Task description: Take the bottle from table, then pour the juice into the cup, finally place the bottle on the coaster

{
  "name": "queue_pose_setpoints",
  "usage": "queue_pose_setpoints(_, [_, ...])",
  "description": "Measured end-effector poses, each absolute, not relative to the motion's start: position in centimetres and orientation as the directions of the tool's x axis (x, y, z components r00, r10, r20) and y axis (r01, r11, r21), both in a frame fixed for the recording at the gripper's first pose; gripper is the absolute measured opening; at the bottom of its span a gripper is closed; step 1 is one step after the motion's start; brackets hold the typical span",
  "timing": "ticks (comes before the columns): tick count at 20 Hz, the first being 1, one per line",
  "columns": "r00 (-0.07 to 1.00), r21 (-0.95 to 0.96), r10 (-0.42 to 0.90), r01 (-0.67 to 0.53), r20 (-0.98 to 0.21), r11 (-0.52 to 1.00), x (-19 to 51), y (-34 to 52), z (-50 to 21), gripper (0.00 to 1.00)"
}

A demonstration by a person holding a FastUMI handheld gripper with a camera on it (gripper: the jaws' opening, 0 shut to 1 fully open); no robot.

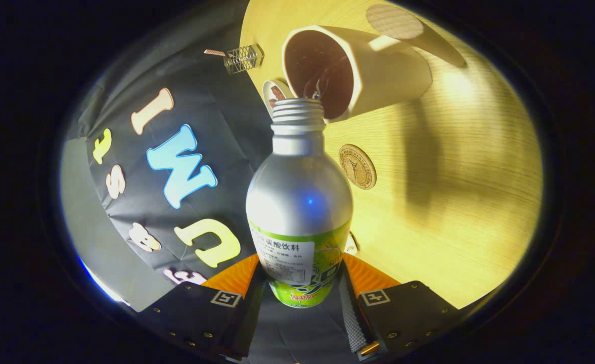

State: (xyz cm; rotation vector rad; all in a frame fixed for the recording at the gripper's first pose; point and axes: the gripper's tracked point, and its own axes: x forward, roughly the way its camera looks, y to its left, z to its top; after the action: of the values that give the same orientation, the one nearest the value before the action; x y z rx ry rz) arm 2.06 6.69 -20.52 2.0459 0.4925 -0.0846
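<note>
My gripper (300,280) is shut on a silver bottle (300,202) with a green label, both fingers pressing its lower body. The view is rolled far over, so the bottle is tipped. Its uncapped threaded neck (298,112) points at the rim of a white cup (378,71) with a dark inside. No stream of juice can be made out. A round cork coaster (357,166) lies on the wooden table (469,192), just past the bottle's shoulder and below the cup.
A small round cap-like object (275,93) lies beside the cup's rim. A little wire cage-like item (243,58) sits at the table's edge by the black cloth wall. A round wooden paddle-like object (403,25) lies behind the cup.
</note>
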Motion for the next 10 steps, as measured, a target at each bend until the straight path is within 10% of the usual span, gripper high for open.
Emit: queue_pose_setpoints(10, [0.915, 0.787, 0.323, 0.379, -0.241, -0.486, 1.78, 6.48, -19.66, 0.71])
